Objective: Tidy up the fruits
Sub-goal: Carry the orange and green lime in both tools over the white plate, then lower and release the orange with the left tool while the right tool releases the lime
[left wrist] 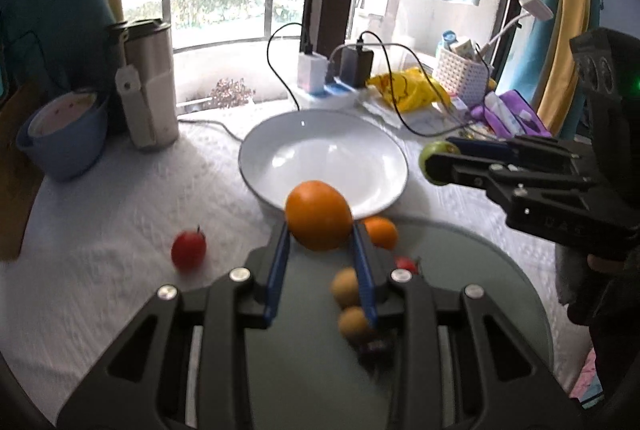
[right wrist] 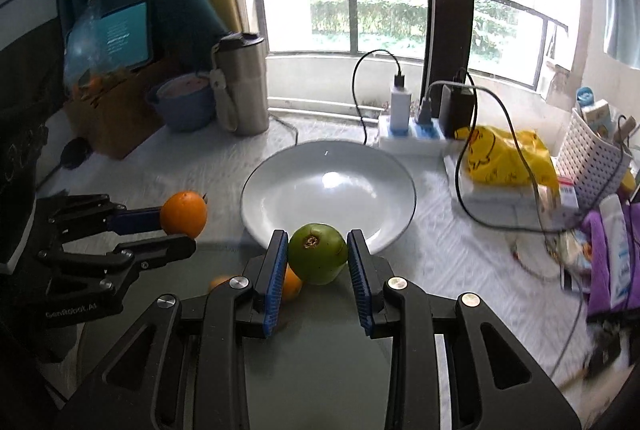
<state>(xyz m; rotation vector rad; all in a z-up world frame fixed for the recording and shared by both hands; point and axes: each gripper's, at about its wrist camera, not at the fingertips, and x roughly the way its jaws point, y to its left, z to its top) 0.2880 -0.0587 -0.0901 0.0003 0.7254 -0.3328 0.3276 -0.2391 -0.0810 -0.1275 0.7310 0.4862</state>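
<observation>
**A:** So, biggest thing first: the surface (left wrist: 100,270) has a white cloth over it, and the white bowl (left wrist: 324,154) sits empty in the middle. Guessing that's where the fruit is meant to end up, since it's within reach of both arms.

**B:** Yeah, and the grey tray (left wrist: 460,270) right in front of the bowl looks like the pile being sorted. Leftovers still on it: a small orange (left wrist: 382,232), two brownish round fruits (left wrist: 346,286), and something red and something dark that are too blurry to call.

**A:** What about the grippers?

**B:** Left hand-held gripper (left wrist: 320,230) is clamped on the big orange (left wrist: 319,215), blue pads squeezing both sides, holding it up by the bowl's near rim. Right hand-held gripper (right wrist: 318,254) is clenched on a green fruit (right wrist: 318,253), stem end facing the camera, also at the near rim.

**A:** Both loaded at once, then. Makes sense if the idea is to drop two in one go.

**B:** My read too. Pinched across the middle so round fruit won't squirt out. Neither is over the bowl's centre yet though, so I'd call it mid-carry.

**A:** And the red fruit (left wrist: 188,250) off to the left?

**B:** Sitting alone on the cloth, well apart from the tray. Probably gets picked up later. The steel mug (left wrist: 150,82) and blue bowl (left wrist: 64,138) at the back are just clutter.
</observation>
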